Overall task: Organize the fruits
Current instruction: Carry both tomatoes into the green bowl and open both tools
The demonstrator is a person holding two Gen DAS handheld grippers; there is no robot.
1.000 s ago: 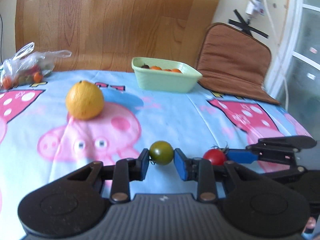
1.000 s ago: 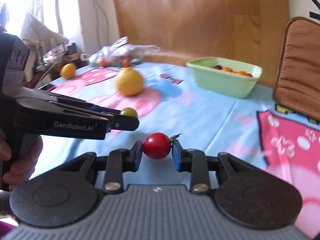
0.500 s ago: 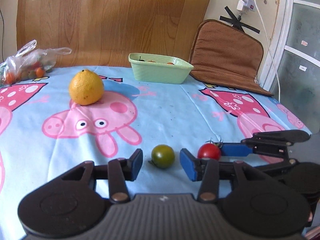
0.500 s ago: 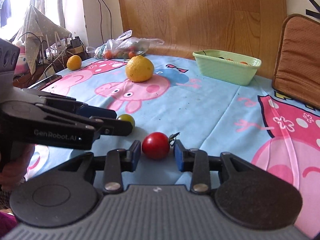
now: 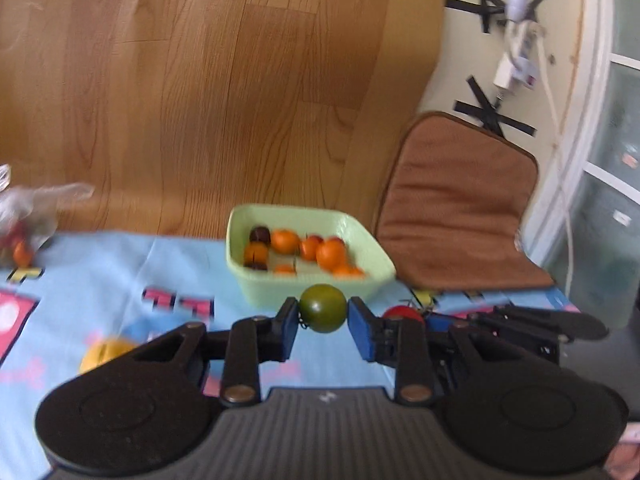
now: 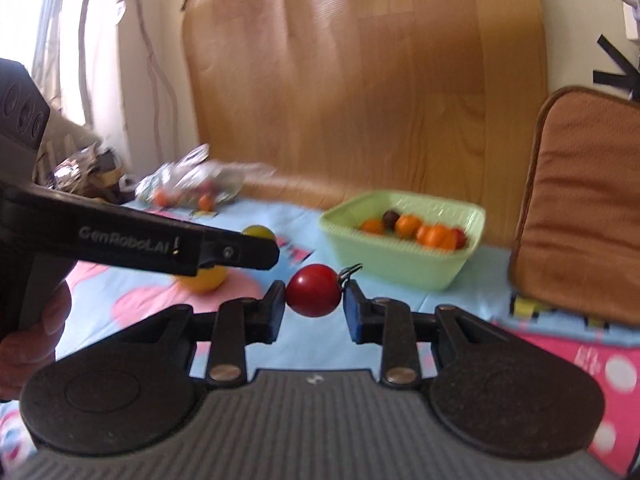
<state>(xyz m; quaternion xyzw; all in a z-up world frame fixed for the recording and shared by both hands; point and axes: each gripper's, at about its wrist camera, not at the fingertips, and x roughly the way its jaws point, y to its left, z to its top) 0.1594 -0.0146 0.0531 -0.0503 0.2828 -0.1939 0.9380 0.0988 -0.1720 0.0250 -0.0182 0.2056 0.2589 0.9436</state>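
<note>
A dark green tomato [image 5: 322, 308] hangs above the cloth in my left gripper [image 5: 322, 315], whose jaws are closing on it with both blue pads pressed to its sides. My right gripper [image 6: 314, 300] is closing too, and its pads pinch a red tomato [image 6: 314, 290] with a stem. The pale green bowl [image 5: 260, 292] just beyond both grippers holds several small orange and dark tomatoes. From the left wrist, the red tomato [image 5: 402, 312] and right gripper [image 5: 436, 322] show at the right. In the right wrist view the left gripper [image 6: 256, 252] crosses from the left.
A yellow-orange citrus fruit [image 6: 204, 280] lies on the pig-print tablecloth [image 5: 112, 272], left of the grippers. A clear plastic bag [image 6: 192, 184] with more small tomatoes sits at the far left. A brown cushion [image 5: 460, 208] leans right of the bowl. A hand [image 6: 32, 336] holds the left gripper.
Half a second ago the left jaws stood apart around the green tomato on the cloth; now they grip it. Both grippers have risen and moved toward the bowl with their tomatoes.
</note>
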